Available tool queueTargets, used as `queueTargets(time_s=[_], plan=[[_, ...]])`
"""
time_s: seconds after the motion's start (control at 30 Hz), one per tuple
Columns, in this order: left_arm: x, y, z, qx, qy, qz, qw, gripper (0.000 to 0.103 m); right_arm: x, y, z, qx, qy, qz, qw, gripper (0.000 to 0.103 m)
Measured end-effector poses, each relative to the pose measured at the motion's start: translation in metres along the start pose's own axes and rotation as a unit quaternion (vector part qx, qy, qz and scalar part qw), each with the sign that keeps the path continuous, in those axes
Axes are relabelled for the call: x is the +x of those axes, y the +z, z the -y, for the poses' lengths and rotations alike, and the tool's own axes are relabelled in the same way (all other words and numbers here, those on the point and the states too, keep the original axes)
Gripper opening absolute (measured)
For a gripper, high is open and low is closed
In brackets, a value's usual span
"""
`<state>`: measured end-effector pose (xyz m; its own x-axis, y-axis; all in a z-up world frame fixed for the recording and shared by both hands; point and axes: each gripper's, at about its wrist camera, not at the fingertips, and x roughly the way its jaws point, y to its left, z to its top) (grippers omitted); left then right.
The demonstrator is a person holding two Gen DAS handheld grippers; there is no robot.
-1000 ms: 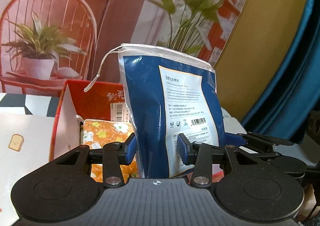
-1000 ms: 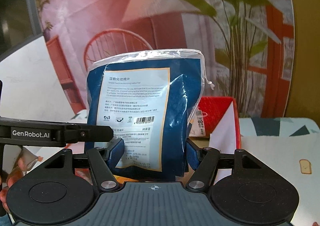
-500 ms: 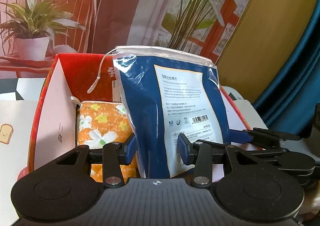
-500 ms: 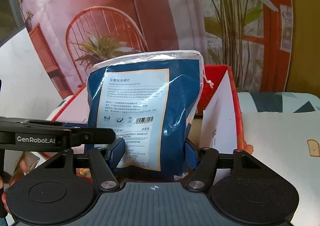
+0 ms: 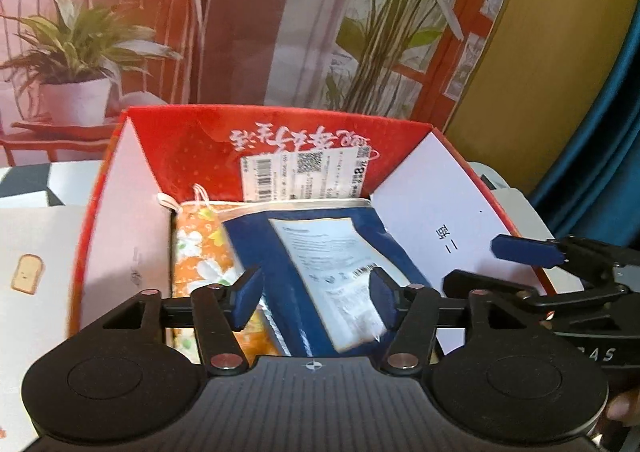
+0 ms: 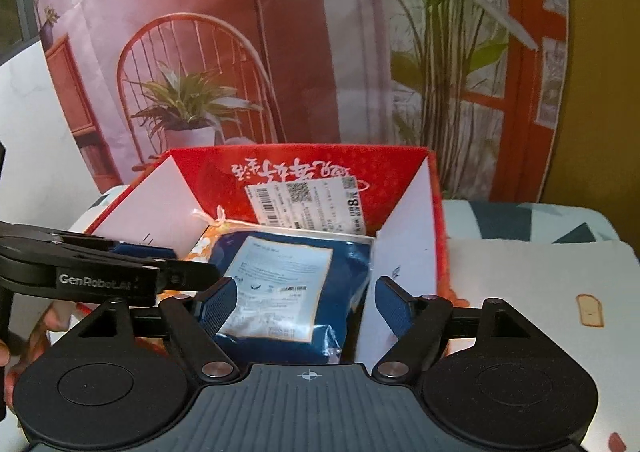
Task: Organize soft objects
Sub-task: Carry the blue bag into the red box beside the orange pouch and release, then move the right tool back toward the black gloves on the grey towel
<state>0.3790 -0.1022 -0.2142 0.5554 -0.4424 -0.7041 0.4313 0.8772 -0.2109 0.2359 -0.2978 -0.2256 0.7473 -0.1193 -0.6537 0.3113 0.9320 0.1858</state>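
Both the left gripper and right gripper are seen with fingers released and widening, nothing grasped. Between them, the blue plastic pouch with a white label is lying inside the red cardboard box, beside an orange floral fabric pouch.

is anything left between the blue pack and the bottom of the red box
Partly. The blue pack is already inside the red box, leaning on the orange floral pouch on the box's left side. Both tongs, left and right, are opening, pads off the pack.
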Motion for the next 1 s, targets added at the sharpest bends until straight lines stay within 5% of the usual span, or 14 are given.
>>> queueTargets(time_s=[0.17,0.33,0.63,1.0], plan=[[-0.031,-0.004,0.000,0.004,0.039,0.034,0.9987,0.100,-0.016,0.000,-0.005,-0.011,0.000,0.021,1.000,0.091],[-0.061,-0.015,-0.004,-0.014,0.071,0.052,0.9960,0.103,-0.036,-0.001,-0.013,-0.019,-0.006,0.039,0.999,0.103],[-0.119,-0.054,-0.011,0.000,0.112,0.079,0.9906,0.103,-0.074,-0.024,-0.020,-0.003,-0.009,0.067,0.998,0.103],[-0.150,-0.132,-0.009,0.000,0.105,0.053,0.9930,0.103,-0.100,-0.092,-0.045,-0.007,0.017,0.046,0.999,0.103]])
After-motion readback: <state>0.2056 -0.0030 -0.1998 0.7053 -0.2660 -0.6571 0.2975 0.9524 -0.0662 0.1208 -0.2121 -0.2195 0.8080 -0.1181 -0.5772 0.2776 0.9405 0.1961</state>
